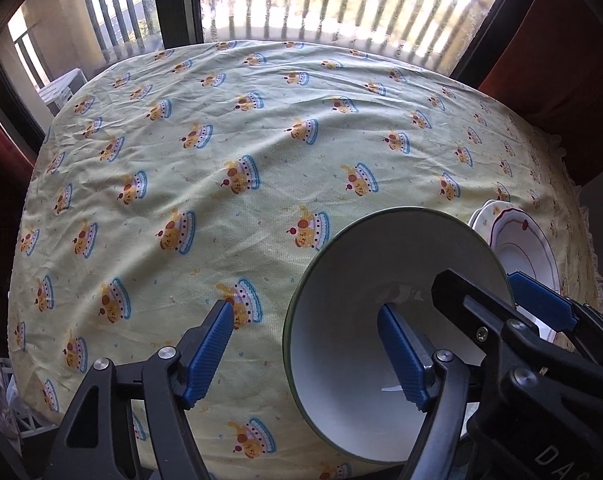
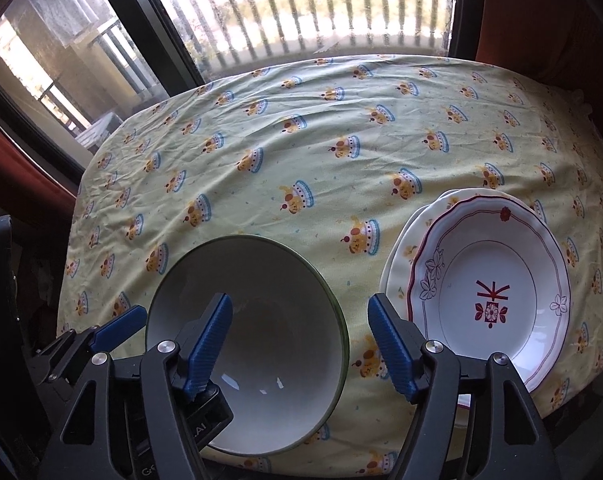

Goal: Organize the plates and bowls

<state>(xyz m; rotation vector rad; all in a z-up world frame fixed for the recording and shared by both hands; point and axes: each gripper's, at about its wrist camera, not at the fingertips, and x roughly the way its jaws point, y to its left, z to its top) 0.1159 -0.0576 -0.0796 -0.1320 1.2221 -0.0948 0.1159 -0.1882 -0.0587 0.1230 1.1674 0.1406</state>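
Note:
A white bowl with a green rim [image 1: 381,272] [image 2: 261,320] sits on the yellow printed tablecloth [image 1: 221,160] near the table's front edge. My left gripper [image 1: 309,350] is open and straddles the bowl's left wall, one pad inside and one outside, neither pressing. My right gripper [image 2: 301,348] is open too and straddles the bowl's right wall the same way. Right of the bowl, a white plate with a red pattern [image 2: 489,292] [image 1: 529,248] lies on a cream plate [image 2: 405,248].
The cloth [image 2: 301,140] covers the whole table, with a window and balcony railing [image 2: 321,8] behind it. Red curtains [image 1: 541,52] hang at the sides. The plate stack overhangs the front right edge of the table.

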